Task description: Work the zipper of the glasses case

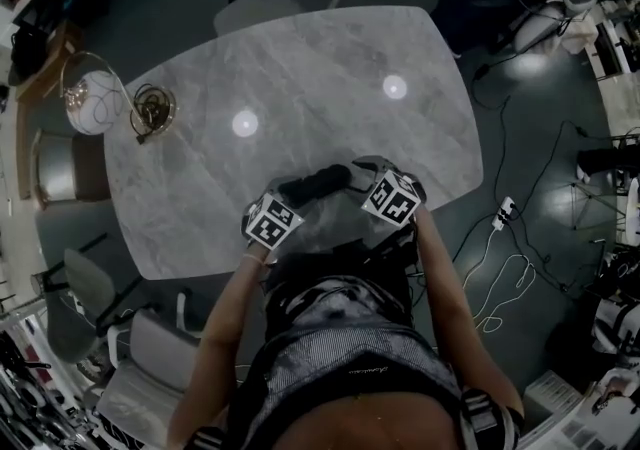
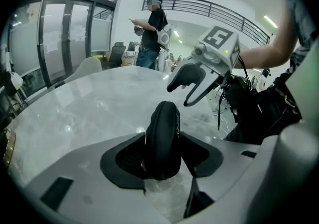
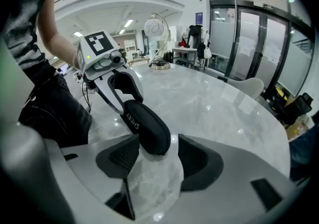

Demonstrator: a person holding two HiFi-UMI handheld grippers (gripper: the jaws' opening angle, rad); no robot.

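Left fingers (image 2: 124, 161) pinch glasses case (image 2: 162, 138); right fingers (image 3: 202, 163) straddle its end.

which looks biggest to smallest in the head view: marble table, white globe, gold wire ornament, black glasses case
1. grey marble table
2. white round globe
3 and 4. gold wire ornament and black oval glasses case: too alike to rank, and the case is partly covered.

On the table (image 1: 320, 68), glasses case (image 1: 316, 181) between left tool (image 1: 288, 196) and right tool (image 1: 358, 179)
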